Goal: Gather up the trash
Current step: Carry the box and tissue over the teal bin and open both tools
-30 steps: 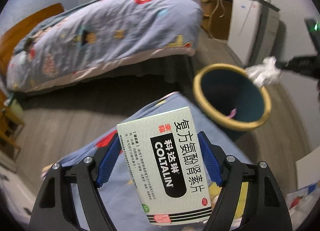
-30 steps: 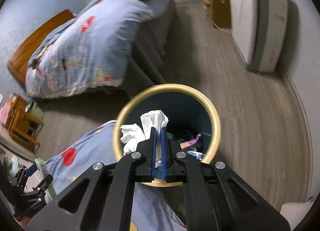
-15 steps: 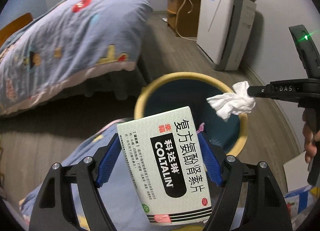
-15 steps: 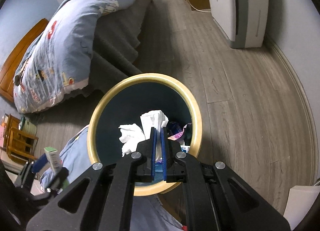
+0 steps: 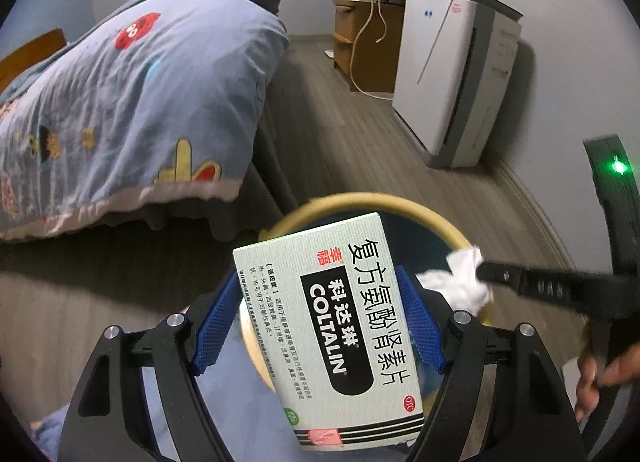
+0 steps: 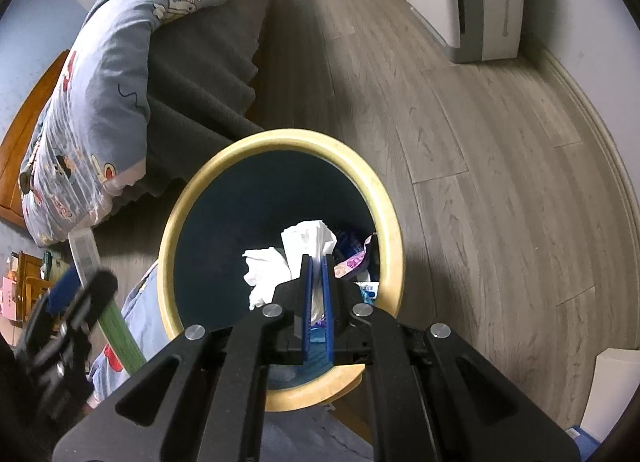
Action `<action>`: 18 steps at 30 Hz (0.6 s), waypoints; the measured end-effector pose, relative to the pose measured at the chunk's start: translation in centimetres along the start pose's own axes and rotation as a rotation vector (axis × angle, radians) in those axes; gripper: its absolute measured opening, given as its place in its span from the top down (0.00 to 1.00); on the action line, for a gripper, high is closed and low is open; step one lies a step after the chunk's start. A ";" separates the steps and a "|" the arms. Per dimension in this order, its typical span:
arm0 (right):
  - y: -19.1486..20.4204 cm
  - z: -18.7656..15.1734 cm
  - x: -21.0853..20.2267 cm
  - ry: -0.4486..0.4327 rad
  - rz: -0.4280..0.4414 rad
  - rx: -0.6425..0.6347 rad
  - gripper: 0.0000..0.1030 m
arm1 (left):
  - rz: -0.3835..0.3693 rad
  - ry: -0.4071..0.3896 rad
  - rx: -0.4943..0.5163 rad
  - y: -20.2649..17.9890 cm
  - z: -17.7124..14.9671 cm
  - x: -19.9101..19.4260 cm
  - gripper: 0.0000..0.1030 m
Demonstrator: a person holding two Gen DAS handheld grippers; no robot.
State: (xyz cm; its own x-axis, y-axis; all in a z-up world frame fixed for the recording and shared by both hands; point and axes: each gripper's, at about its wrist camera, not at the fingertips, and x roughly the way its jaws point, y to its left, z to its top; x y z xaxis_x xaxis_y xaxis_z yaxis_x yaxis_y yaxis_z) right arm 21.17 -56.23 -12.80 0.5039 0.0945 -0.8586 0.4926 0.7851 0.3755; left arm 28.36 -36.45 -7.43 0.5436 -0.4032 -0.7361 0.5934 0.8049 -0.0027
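Cardboard medicine box, pale green-white with black label panel: held in the left gripper, blue pads pressing its two long edges, jaws set wide to span it. Position: lower centre of the left wrist view, in front of the bin's near rim. Handling, judged: light, stiff while intact, crushable under a hard squeeze; smooth printed faces may slip, so the narrow-edge hold across its width suits it

White tissue, crumpled: pinched in the right gripper, jaws nearly together with only the paper between them. Position: centre of the right wrist view, over the bin's open mouth; at right centre of the left wrist view. Handling, judged: almost weightless, soft, tears easily, may cling to the pads on release

Round bin, yellow rim, dark teal inside: on the grey wood floor beside the bed; wrappers lie at its bottom

White appliance: upper right, against the wall

Status, judged: both items at the bin, neither dropped yet
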 end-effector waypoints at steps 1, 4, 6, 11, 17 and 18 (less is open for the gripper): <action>-0.1 0.0 0.2 0.003 0.001 -0.001 0.95 | -0.003 0.001 -0.004 0.0 0.3 0.2 0.25; -0.3 0.0 0.7 0.014 -0.005 0.003 0.95 | 0.004 0.005 -0.017 0.3 0.9 1.1 0.23; -0.5 -0.1 1.1 0.026 0.002 0.013 0.95 | 0.009 0.006 -0.033 0.7 1.1 1.4 0.19; -0.2 0.0 1.7 0.036 0.000 0.008 0.95 | 0.016 0.017 -0.084 2.1 0.5 1.9 0.15; 0.6 -0.1 1.7 0.027 0.034 -0.008 0.94 | 0.032 0.022 -0.113 4.2 -1.1 0.8 0.15; 0.8 -0.1 1.7 0.029 0.030 -0.017 0.92 | 0.034 0.023 -0.115 4.4 -1.4 0.6 0.15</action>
State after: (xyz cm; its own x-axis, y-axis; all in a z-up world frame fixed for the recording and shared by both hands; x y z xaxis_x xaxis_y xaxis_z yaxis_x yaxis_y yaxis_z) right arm 22.35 -55.34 -13.98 0.4974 0.1351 -0.8569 0.4658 0.7918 0.3952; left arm 30.44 -32.55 -8.80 0.5476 -0.3656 -0.7527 0.5021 0.8631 -0.0540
